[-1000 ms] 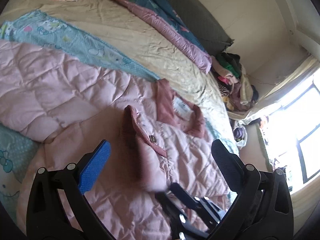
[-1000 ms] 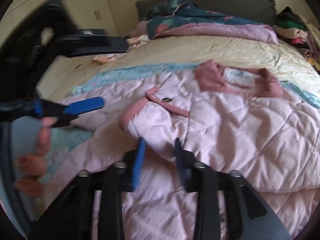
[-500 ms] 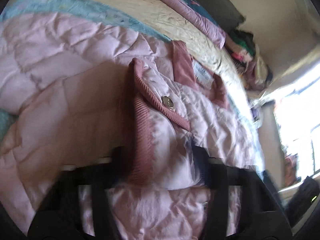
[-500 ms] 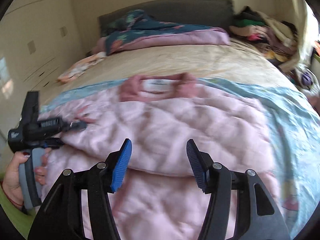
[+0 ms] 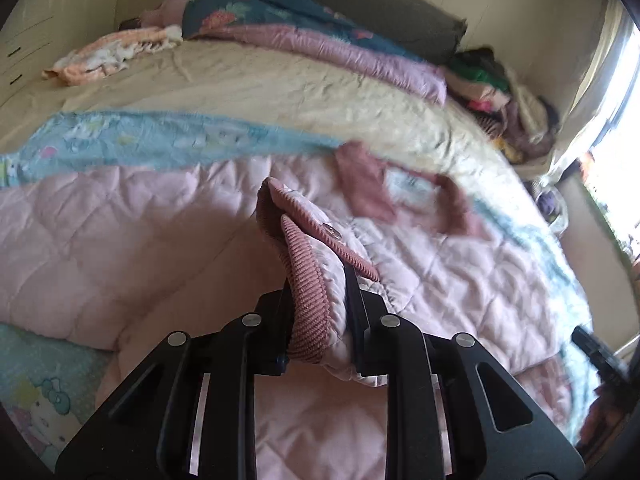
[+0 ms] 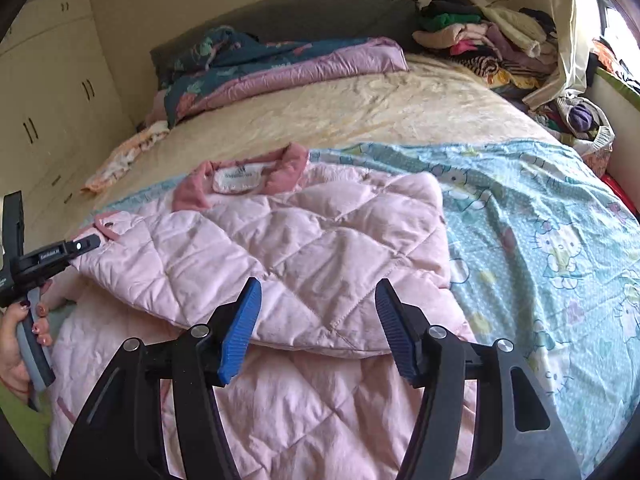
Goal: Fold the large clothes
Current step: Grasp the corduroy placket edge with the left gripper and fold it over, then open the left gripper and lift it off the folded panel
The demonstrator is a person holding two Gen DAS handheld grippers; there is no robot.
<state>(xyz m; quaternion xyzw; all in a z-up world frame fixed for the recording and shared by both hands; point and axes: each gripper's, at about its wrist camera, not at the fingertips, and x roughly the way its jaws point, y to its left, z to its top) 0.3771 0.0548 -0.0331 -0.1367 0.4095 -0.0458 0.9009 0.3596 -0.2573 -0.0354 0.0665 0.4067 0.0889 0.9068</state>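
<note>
A pink quilted jacket (image 6: 320,232) lies spread on the bed, its darker pink collar (image 6: 280,168) towards the headboard. One sleeve is folded across the body. In the left wrist view my left gripper (image 5: 317,280) is closing, and its pads press on the sleeve's ribbed cuff (image 5: 296,236), which is lifted a little. The same gripper (image 6: 86,242) shows at the far left of the right wrist view, held by a hand (image 6: 16,340). My right gripper (image 6: 316,308) stands open just over the folded sleeve's near edge, and its blue pads (image 6: 244,320) grip nothing.
A light blue cartoon-print sheet (image 6: 540,220) lies under the jacket on the cream bedcover (image 6: 360,108). A rolled quilt (image 6: 280,64) sits by the headboard, with a clothes pile (image 6: 480,32) at the far right corner. A peach cloth (image 6: 124,156) and wardrobe doors (image 6: 48,100) are on the left.
My left gripper went from wide open to shut on the sleeve cuff. My right gripper let go of the sleeve, widened and swung right along the jacket.
</note>
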